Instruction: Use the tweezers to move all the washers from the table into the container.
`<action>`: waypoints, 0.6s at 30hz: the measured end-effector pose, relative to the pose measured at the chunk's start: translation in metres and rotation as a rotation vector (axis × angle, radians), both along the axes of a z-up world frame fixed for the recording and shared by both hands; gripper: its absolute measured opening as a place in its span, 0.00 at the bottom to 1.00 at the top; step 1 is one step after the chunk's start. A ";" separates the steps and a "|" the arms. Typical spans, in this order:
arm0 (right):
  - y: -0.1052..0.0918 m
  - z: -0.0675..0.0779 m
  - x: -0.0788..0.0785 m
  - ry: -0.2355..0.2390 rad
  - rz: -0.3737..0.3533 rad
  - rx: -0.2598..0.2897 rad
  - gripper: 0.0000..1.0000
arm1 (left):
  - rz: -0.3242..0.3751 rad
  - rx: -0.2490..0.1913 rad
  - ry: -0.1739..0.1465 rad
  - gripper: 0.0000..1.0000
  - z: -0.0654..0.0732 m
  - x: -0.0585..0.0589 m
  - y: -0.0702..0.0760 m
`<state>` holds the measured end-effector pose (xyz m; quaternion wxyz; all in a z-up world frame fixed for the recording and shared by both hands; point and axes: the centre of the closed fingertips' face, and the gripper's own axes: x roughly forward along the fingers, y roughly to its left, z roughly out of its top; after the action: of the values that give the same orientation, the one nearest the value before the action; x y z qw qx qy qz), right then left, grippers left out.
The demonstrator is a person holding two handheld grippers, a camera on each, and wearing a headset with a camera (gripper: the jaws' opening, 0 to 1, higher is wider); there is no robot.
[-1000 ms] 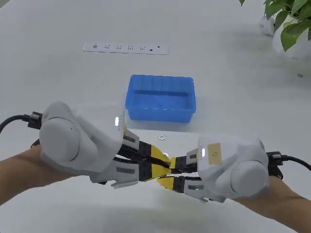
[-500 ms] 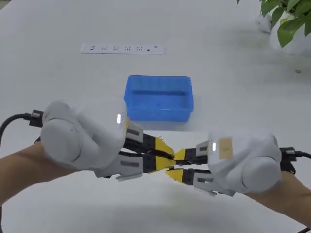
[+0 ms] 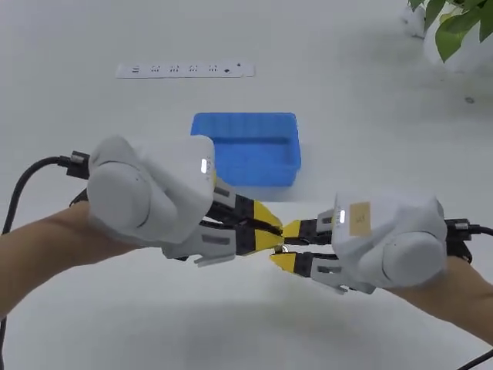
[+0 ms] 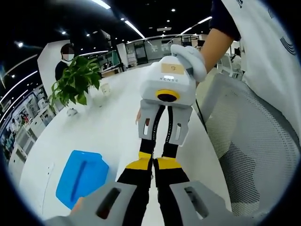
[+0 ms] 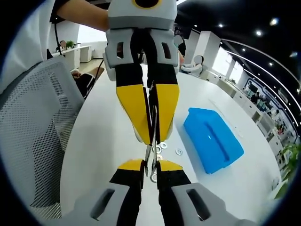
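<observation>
Thin silver tweezers run between the two grippers, which face each other tip to tip. In the right gripper view the left gripper has its yellow jaws shut on the tweezers' upper part. The right gripper pinches their lower end. Several small washers lie on the white table just beyond the tips. The blue container stands past them. In the head view the left gripper and right gripper meet just in front of the container. The left gripper view has the right gripper straight ahead.
A white power strip lies at the table's far side. A potted plant stands at the far right corner. A mesh chair is beside the table. A cable trails from the left gripper.
Both grippers have moved toward the blue container, and their tips now meet end to end rather than overlapping. The washer seen in front of the container is now hidden behind them.
</observation>
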<state>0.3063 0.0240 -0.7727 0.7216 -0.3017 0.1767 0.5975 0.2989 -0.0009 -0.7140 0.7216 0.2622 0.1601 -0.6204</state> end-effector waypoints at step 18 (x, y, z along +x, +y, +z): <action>-0.004 -0.008 0.007 0.034 -0.035 0.006 0.12 | -0.001 0.012 0.024 0.06 -0.007 0.009 -0.003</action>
<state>0.3132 0.0199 -0.7810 0.7297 -0.2861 0.1926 0.5904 0.3074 -0.0041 -0.7211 0.7176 0.2591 0.1723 -0.6231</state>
